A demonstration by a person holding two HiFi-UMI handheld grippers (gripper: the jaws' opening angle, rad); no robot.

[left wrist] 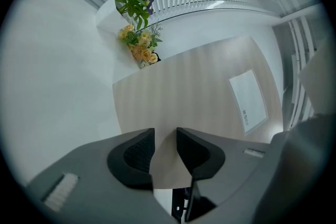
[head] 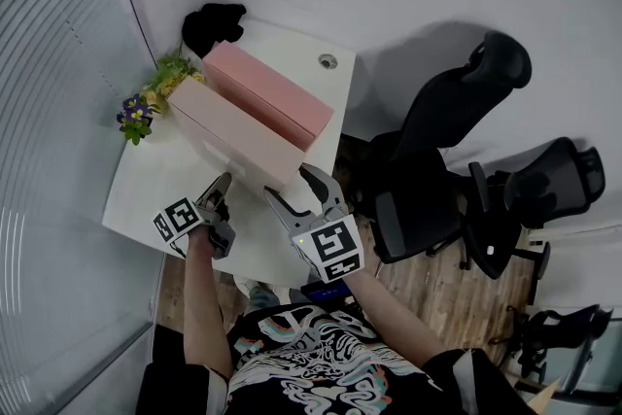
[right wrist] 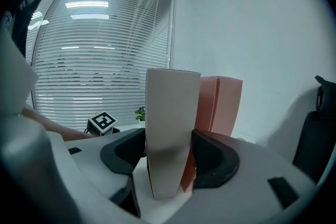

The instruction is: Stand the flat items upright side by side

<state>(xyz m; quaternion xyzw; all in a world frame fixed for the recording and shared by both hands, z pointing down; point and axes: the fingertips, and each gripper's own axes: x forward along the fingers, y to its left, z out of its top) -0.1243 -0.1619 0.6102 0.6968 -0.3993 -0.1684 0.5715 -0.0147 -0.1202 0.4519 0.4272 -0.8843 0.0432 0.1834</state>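
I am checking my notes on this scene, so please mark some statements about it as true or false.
1. The pale box and the pink box stand upright side by side on the table. True.
2. The right gripper has the pale box between its jaws. True.
3. The left gripper holds the flowers. False: its jaws are empty, and the flowers stand apart at the table's edge.
4. The office chairs are left of the table. False: they are on its right.
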